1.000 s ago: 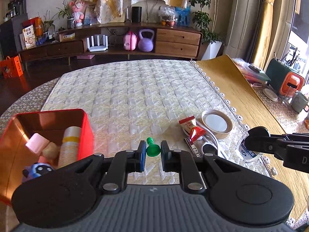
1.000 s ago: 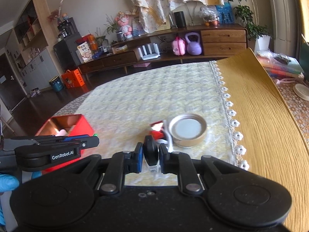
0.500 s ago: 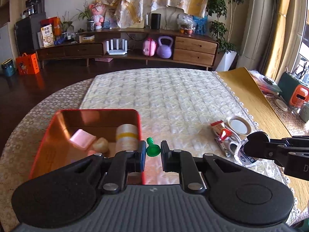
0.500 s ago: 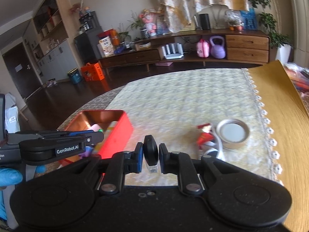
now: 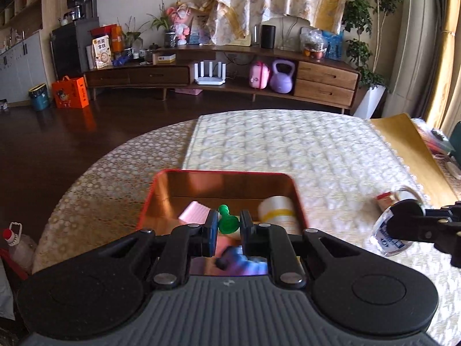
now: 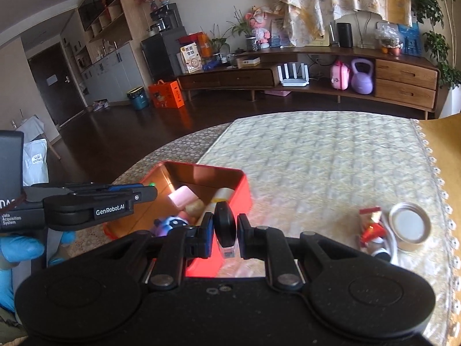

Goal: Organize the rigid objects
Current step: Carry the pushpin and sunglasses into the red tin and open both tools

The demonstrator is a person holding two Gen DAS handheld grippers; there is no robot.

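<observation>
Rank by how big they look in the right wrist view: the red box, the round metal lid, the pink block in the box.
1. red box, clearly largest.
2. round metal lid.
3. pink block, smallest, though it lies farther from the camera, so this is less sure.

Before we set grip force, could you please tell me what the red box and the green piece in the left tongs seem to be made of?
Red box: probably painted metal tin; its inner walls are glossy and mirror-like, with a thin rim.
Green piece: looks like moulded plastic, smooth and evenly coloured with a slight sheen, though the frame is a bit blurred.
</observation>
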